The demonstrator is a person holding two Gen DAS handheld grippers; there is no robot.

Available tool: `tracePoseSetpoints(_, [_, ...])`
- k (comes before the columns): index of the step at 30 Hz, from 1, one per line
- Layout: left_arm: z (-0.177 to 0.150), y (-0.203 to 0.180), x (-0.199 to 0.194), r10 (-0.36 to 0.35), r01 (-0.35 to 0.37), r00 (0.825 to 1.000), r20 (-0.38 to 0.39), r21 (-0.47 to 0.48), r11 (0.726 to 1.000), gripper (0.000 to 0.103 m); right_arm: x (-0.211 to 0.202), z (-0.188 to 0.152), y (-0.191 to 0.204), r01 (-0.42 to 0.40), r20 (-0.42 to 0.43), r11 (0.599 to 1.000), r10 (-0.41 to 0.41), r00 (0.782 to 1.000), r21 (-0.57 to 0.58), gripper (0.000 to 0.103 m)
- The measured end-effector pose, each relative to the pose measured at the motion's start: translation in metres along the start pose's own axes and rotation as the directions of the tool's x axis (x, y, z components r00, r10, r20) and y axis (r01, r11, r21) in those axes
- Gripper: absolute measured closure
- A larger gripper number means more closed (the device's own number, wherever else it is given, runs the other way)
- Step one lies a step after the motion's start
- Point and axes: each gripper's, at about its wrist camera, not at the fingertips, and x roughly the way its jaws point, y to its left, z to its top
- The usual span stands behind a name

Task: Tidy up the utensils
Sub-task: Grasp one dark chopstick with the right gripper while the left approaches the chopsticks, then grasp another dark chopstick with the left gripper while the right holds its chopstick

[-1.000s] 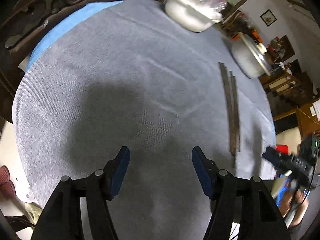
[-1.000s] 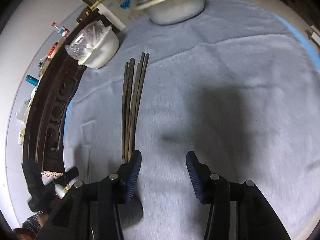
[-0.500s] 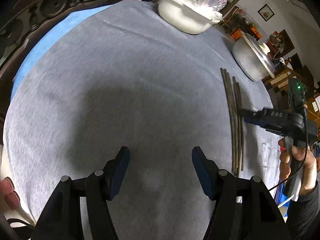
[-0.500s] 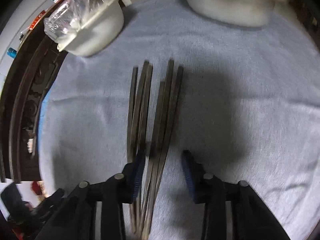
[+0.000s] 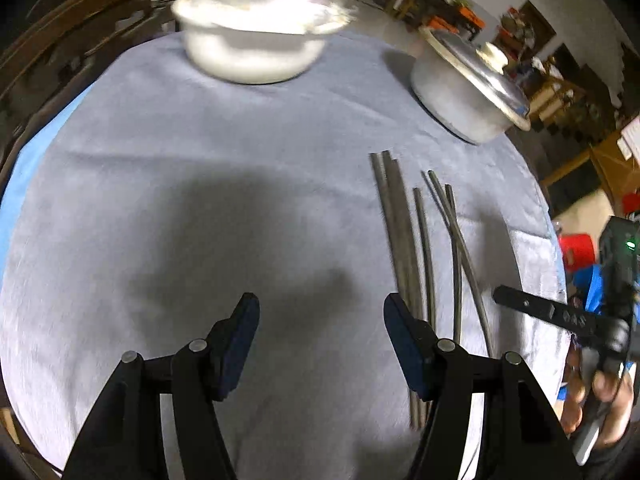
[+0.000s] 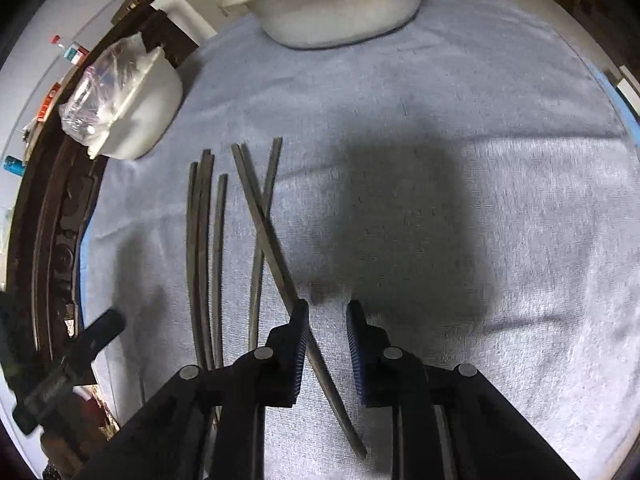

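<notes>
Right wrist view: the right claw is closing around one dark chopstick that crosses another, the rest lying at nine o'clock, while the left claw gapes empty.

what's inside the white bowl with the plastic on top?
Only crumpled clear plastic shows over the rim of the white bowl. The plastic and the bowl wall hide any contents.

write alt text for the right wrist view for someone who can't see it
The right tongs are closing around one dark chopstick that crosses another on a grey cloth. More chopsticks lie to the left; a plastic-covered white bowl and a metal pot stand beyond.
</notes>
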Motion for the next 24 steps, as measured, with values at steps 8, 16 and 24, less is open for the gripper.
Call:
tracePoseSetpoints(8, [0.024, -0.012, 0.021, 0.015, -0.017, 0.997, -0.072, -0.028, 0.999, 0.038, 0.039, 0.026, 0.047, 0.019, -0.053, 0.992, -0.026, 0.998, -0.124, 0.080])
tracePoseSetpoints(16, [0.044, -0.026, 0.047, 0.035, -0.044, 0.989, -0.142, -0.065, 0.997, 0.038, 0.036, 0.019, 0.023, -0.052, -0.037, 0.998, 0.051, 0.998, -0.025, 0.095])
tracePoseSetpoints(24, [0.063, -0.051, 0.063, 0.156, -0.163, 0.973, -0.168, -0.023, 0.986, 0.041, 0.030, 0.008, 0.005, -0.110, -0.030, 0.994, 0.110, 0.993, 0.012, 0.095])
